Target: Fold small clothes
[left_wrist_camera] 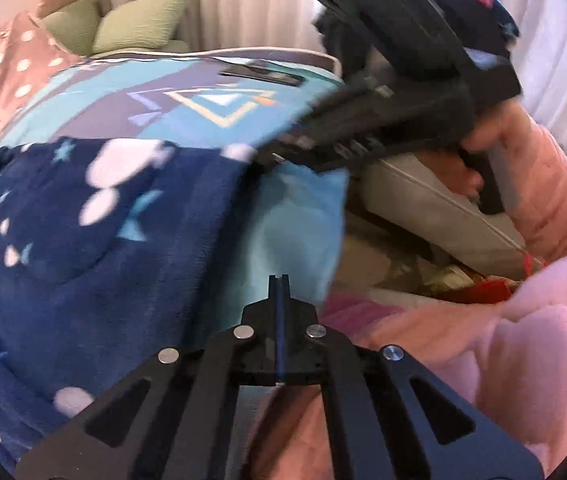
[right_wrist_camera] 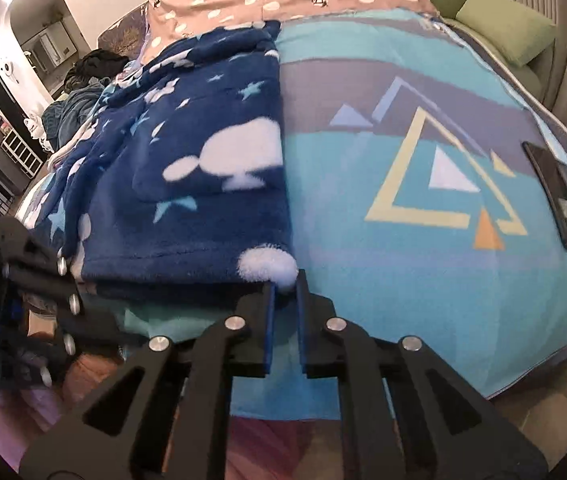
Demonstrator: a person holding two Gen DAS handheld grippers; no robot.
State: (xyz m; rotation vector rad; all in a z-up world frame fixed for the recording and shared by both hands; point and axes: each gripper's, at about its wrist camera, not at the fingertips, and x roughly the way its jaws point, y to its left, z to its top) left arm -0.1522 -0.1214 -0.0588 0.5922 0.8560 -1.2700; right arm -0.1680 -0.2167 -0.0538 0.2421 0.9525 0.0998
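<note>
1. Locate the garment: the navy fleece garment [right_wrist_camera: 187,184], printed with stars and white patches, lies on the bed's blue blanket [right_wrist_camera: 363,280], already doubled over, with a straight folded edge running toward the head of the bed.
2. Check your right gripper [right_wrist_camera: 284,286]: its jaws stand slightly apart, framing the white-patched near corner of the garment. Whether they pinch the fleece or only touch it cannot be told.
3. Check your left gripper [left_wrist_camera: 278,280]: its jaws are pressed together above the near blanket edge. A thin blue strip shows between them; whether that is pad or fabric cannot be told.
4. Anticipate slip: a shallow bite on thick fleece will likely release mid-fold, letting the corner drop and skew the edge.
5. Avoid catching the blanket beneath the corner; lifting both layers would drag the whole garment.
6. Keep clear of the phone-like dark slab [right_wrist_camera: 555,196] lying well apart toward the bed's right edge.
</note>
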